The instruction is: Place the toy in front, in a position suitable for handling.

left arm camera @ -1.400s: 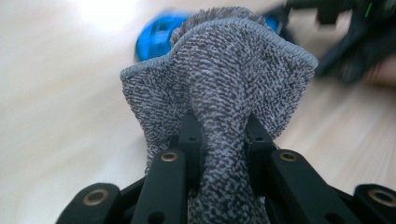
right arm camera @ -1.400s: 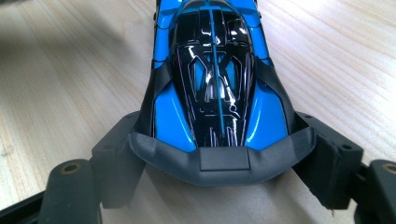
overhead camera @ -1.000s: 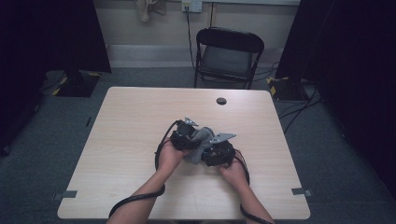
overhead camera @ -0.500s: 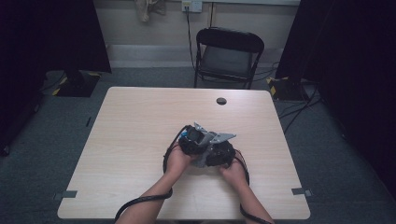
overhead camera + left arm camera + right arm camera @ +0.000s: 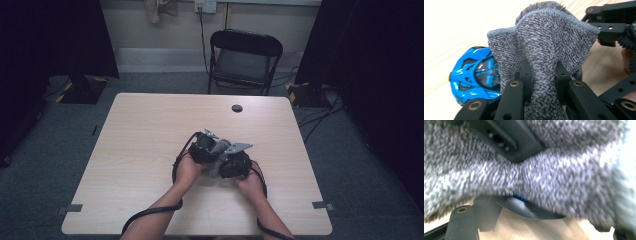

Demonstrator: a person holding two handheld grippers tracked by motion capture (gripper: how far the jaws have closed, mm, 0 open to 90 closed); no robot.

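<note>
Grey knitted cloth (image 5: 541,45) sits between both tongs, bunched and standing up over the table (image 5: 140,135). Left gripper (image 5: 541,85) pinches it: jaws pressed together on a fold, fabric fanning out above them. A blue toy car (image 5: 475,77) lies on the table just left of those jaws, half behind the cloth. Right gripper (image 5: 235,162) is right up against the cloth, touching the left one (image 5: 202,147); in its own view the cloth (image 5: 536,175) drapes across, blurred, so can't tell its jaw state.
</note>
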